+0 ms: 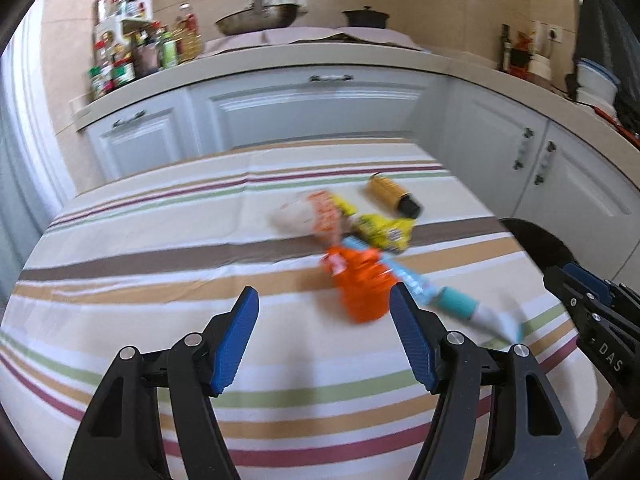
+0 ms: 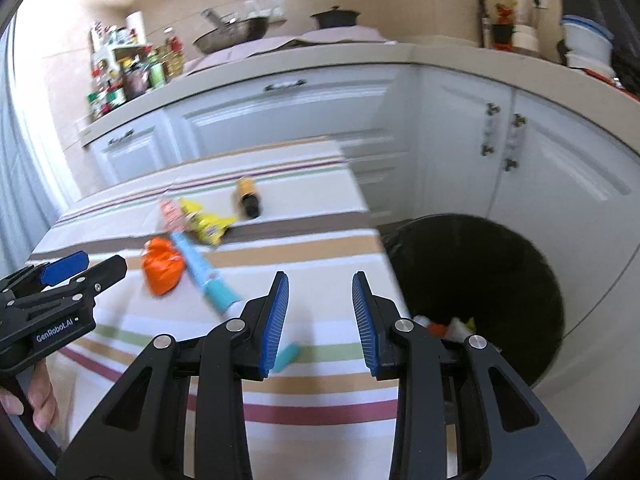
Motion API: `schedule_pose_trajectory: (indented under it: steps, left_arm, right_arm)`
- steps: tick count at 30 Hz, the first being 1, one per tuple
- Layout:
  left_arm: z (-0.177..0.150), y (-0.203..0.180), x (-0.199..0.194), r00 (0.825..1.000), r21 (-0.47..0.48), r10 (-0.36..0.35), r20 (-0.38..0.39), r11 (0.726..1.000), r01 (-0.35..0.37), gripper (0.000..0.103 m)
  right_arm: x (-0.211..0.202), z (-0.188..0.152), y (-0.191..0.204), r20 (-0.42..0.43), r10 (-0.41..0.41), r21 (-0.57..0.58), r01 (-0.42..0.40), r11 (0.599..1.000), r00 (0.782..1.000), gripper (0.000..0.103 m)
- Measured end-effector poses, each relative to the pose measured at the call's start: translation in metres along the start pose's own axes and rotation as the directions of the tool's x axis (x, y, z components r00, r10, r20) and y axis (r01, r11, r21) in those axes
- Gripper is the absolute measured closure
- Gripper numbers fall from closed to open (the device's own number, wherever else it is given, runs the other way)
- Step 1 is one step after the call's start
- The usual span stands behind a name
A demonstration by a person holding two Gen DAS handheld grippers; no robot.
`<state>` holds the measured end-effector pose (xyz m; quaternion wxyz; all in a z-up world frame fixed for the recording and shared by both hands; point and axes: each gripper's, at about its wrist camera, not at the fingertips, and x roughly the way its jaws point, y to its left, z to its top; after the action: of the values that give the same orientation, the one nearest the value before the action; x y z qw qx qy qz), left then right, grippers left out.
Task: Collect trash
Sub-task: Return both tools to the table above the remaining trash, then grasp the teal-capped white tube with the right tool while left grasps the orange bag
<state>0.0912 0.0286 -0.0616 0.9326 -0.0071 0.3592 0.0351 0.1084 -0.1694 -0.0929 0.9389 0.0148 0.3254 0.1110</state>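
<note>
**Bin partly filled, trash still on the table**

Black bin beside the striped table has a few scraps inside, only visible from the right wrist. Right gripper and left gripper both gape wide, empty. Orange wrapper lies just ahead of the left tongs, with the teal tube alongside.

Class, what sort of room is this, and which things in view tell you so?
Most likely a home kitchen: a wok and a lidded pot sit on the counter, seasoning bottles cluster at its end, and white cabinets run beneath.
</note>
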Motion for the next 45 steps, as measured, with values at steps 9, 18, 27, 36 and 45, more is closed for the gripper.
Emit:
schedule_pose_trajectory:
  steps: [9,18,27,36,45]
  left_arm:
    - [-0.016,0.036,-0.001,0.999,-0.048,0.045,-0.029,0.998,-0.047,0.037]
    - [-0.02,0.046,0.0,0.998,-0.069,0.046,-0.039,0.996,-0.049,0.037]
    - [-0.023,0.054,0.003,0.996,-0.079,0.064,-0.056,0.995,-0.068,0.037]
    - [-0.026,0.053,0.006,0.995,-0.067,0.062,-0.078,0.995,-0.068,0.037]
    - [-0.025,0.043,0.005,0.996,-0.053,0.036,-0.077,0.998,-0.041,0.037]
  right_arm:
    - [0.015,-0.012,0.029,-0.095,0.053,-0.061,-0.059,0.996,0.994,0.069]
    - [0.029,-0.013,0.036,-0.164,0.049,-0.095,-0.065,0.993,0.985,0.059]
    - [0.034,-0.015,0.039,-0.178,0.01,-0.144,-0.037,0.989,0.984,0.061]
    - [0.032,-0.02,0.046,-0.156,-0.025,-0.217,-0.009,0.976,0.987,0.083]
    - [0.025,-0.013,0.041,-0.119,-0.016,-0.169,-0.005,0.986,0.993,0.089]
